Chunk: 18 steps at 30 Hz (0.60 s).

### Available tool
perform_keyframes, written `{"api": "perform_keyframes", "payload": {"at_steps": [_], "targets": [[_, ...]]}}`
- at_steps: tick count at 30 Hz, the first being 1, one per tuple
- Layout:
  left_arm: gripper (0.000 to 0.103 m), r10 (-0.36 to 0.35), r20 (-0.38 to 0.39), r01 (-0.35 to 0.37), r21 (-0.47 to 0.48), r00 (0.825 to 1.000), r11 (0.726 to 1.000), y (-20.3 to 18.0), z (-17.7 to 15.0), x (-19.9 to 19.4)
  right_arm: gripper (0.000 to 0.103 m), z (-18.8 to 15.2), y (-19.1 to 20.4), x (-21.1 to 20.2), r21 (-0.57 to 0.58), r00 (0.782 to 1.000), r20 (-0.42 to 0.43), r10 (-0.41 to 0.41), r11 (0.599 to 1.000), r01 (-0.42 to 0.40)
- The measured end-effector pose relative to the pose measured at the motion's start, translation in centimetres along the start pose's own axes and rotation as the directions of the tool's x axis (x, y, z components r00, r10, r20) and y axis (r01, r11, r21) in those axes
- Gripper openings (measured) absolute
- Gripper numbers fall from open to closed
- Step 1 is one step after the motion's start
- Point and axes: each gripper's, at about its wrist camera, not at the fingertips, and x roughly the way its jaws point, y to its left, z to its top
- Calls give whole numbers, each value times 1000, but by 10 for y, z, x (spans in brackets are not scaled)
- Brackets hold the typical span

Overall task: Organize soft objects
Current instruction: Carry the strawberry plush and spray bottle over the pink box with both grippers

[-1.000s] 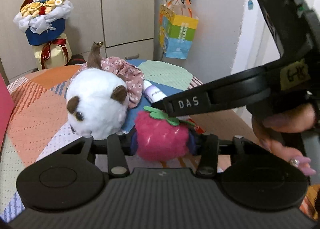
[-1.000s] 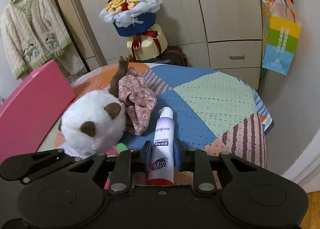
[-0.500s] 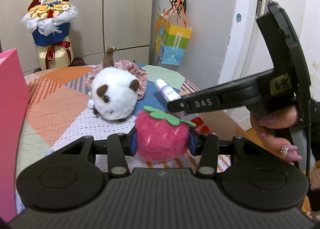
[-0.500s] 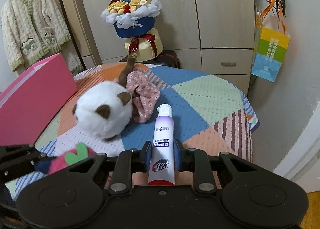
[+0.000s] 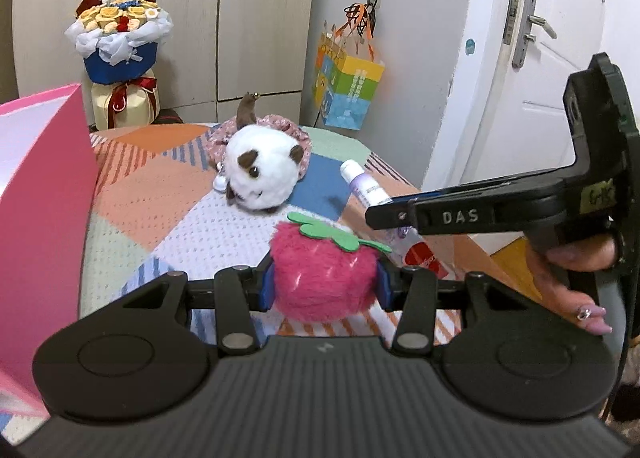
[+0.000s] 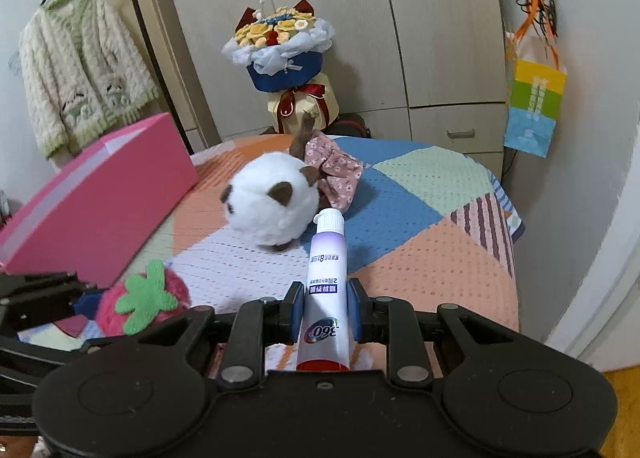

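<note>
Left gripper [image 5: 324, 285] clamped on pink plush strawberry [image 5: 323, 276], pads pressing both its sides, held above patchwork tablecloth [image 5: 160, 194]. Right gripper [image 6: 325, 304] closed narrowly around purple-and-white tube [image 6: 325, 282], cap pointing away. White round plush animal [image 5: 262, 170] lying farther back on the cloth, touching floral fabric piece [image 6: 336, 174] behind it. Pink box [image 6: 100, 198] at the left edge. Hand [image 5: 572, 278] on the right gripper's handle.
</note>
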Motion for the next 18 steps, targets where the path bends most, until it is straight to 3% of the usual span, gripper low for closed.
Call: {"api": "perform_keyframes", "payload": {"at_steps": [7, 18], "targets": [[45, -17, -49, 14, -58, 999, 998, 15, -16, -24, 27, -14, 20, -19, -17, 1000, -6, 21, 1000, -21], [45, -14, -71, 2, -167, 997, 986, 49, -42, -61, 27, -35, 57, -45, -24, 993, -89, 72, 997, -74]]}}
